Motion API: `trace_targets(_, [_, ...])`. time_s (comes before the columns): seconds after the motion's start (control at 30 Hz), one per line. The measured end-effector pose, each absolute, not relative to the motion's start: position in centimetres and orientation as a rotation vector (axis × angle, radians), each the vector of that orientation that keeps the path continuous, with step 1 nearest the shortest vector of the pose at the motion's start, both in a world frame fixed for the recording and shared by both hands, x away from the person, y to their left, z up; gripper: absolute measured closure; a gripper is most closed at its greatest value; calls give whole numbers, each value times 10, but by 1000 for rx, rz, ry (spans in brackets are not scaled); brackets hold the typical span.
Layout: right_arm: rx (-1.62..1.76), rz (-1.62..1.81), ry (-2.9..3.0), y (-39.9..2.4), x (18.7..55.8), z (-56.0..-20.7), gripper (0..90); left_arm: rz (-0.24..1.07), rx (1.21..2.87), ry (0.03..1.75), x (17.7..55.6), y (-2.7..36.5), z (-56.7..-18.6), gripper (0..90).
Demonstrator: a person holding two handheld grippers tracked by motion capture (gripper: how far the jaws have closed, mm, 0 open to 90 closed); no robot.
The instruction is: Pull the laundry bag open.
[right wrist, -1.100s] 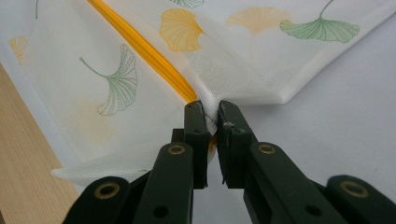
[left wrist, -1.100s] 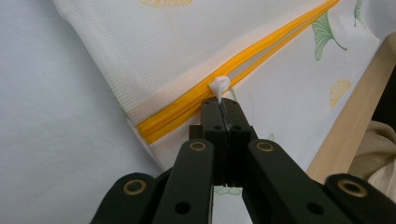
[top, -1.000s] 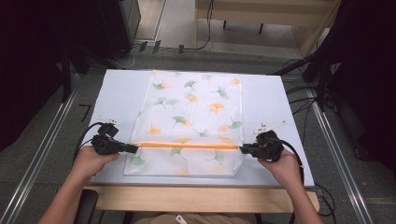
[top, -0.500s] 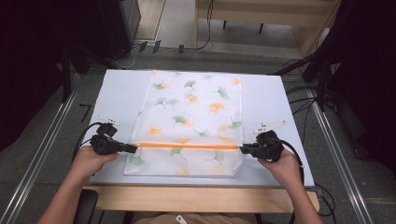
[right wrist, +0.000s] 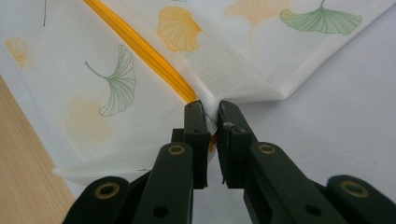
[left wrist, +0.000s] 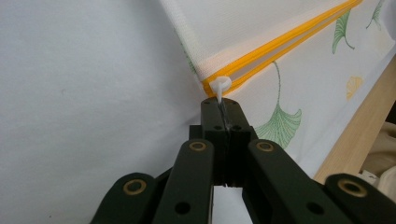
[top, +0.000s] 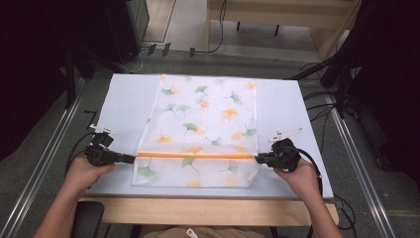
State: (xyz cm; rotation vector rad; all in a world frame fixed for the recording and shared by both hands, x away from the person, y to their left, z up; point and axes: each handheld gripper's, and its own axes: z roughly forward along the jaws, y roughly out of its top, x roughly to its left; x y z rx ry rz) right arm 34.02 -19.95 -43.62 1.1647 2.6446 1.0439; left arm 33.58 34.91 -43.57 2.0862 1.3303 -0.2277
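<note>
White worktop point(top: 124, 106): carries a translucent zippered bag point(top: 205, 119) printed with ginkgo leaves, lying flat along the middle, its near end close to the worktop's near edge. Orange zipper point(top: 195, 155): long axis runs left to right, parallel to the near edge; the bag's own length points toward the far edge. Left claw point(top: 130, 158): jaws together, clamped on the white zipper pull point(left wrist: 218, 87) at the zipper's left end. Right claw point(top: 258, 159): clamped on the bag fabric at the zipper's right end. Step in hand, judged: zipper braced at both ends. Next move likely calls for drawing the pull rightward along the zipper while the right claw anchors the bag.
</note>
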Motion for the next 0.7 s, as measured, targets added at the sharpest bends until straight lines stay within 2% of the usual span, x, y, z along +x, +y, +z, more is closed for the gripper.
trace_targets(0.7, [1228, 1026, 2613, -212, 349, -444, 839, -244, 2108, 1283, 333, 336, -434, 900])
